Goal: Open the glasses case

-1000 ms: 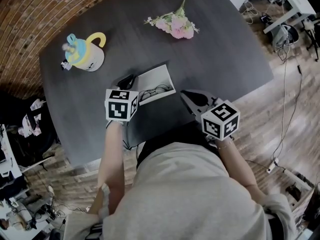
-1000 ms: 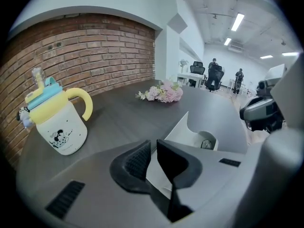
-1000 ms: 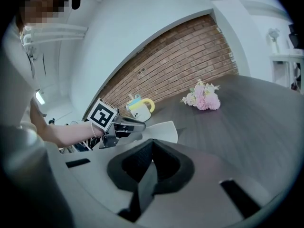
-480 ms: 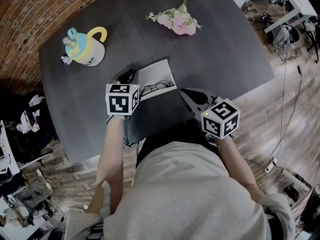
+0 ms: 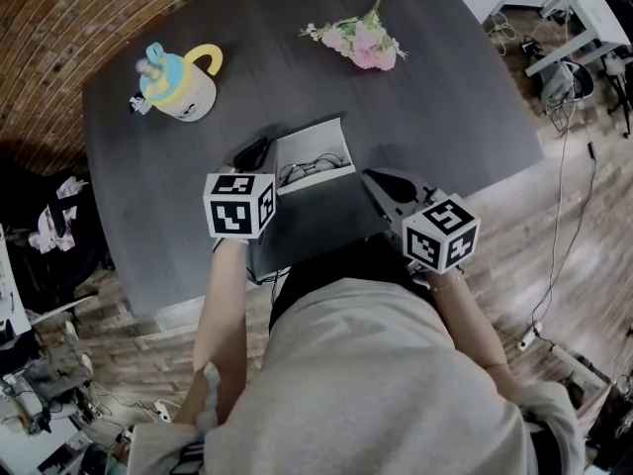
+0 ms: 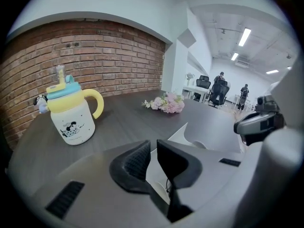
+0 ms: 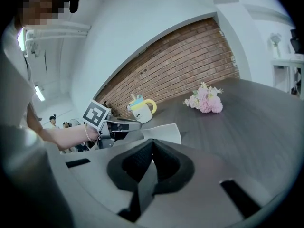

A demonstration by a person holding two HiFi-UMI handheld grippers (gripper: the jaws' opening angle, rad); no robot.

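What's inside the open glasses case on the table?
A pair of thin-framed glasses lies in the white glasses case, below its raised lid. The case's left end is covered by the left gripper, so anything there cannot be seen.

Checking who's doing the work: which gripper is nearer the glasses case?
Left. The left gripper is on the glasses case, pinching its lid at the left edge; the right gripper sits apart, off to the case's right.

Charcoal table [image 5: 445,97]; red-brown brick wall [image 5: 59,28] at upper left. The glasses case [image 5: 315,142] shows white. White cup [image 5: 183,92] with yellow handle, blue lid and black-spotted dog print. Pink flowers [image 5: 361,43].
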